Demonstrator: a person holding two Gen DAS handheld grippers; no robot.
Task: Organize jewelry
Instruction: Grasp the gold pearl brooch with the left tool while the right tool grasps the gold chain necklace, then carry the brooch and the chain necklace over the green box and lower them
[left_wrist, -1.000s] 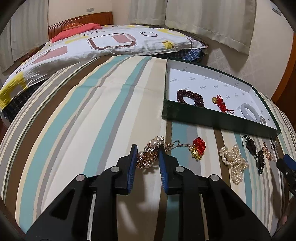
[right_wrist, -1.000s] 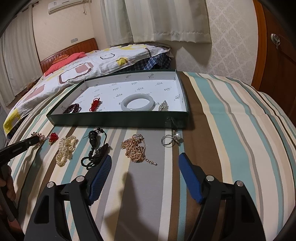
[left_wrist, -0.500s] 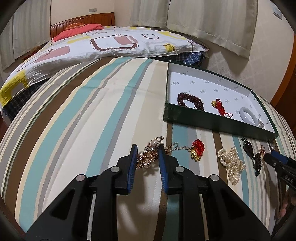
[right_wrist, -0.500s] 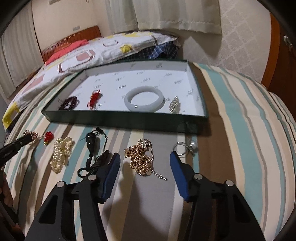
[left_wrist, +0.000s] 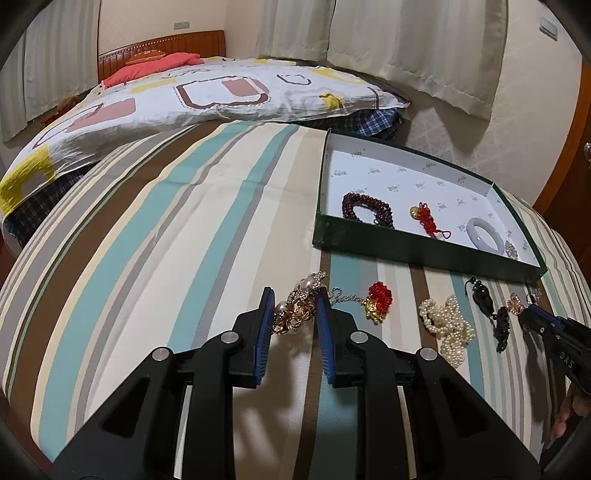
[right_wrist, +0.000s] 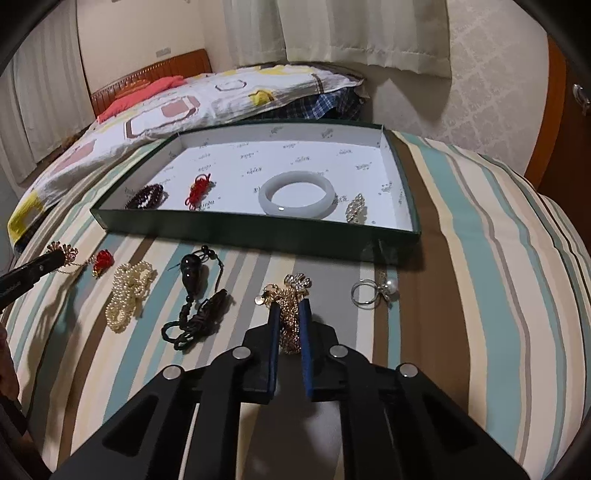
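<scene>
- Two handheld grippers are working over a striped surface (right_wrist: 480, 229) in a bedroom, each pinching a piece of jewelry.
- Left gripper (left_wrist: 294, 311): its blue-padded fingers (left_wrist: 265, 332) are standing nearly closed, pressing from both sides on a gold-and-pearl brooch cluster (left_wrist: 301, 308) that is lying on the cloth; a thin chain is running from the cluster to a red knot charm (left_wrist: 377, 301) just beside it.
- Right gripper (right_wrist: 289, 321): its fingers (right_wrist: 273, 343) are sitting close together, clamping a gold chain bracelet (right_wrist: 288, 295) whose far end is spilling out ahead of the tips.
- A pearl ring (right_wrist: 373, 291) is lying just right of that bracelet in the right wrist view, near the box's front wall.
- To the left of the bracelet, a black cord pendant (right_wrist: 195, 295) and a heap of small white pearls (right_wrist: 129, 291) are resting on the stripes, apart from both grippers.
- A shallow green box (right_wrist: 258, 229) with a white printed lining is sitting beyond the loose pieces, holding a dark red bead bracelet (right_wrist: 146, 196), a red knotted charm (right_wrist: 199, 190), a pale jade bangle (right_wrist: 297, 197) and a small sparkling brooch (right_wrist: 356, 208), all lined up along its near wall.
- A bed with a patterned quilt (left_wrist: 207, 96) is filling the background, under pale curtains (left_wrist: 406, 40).
</scene>
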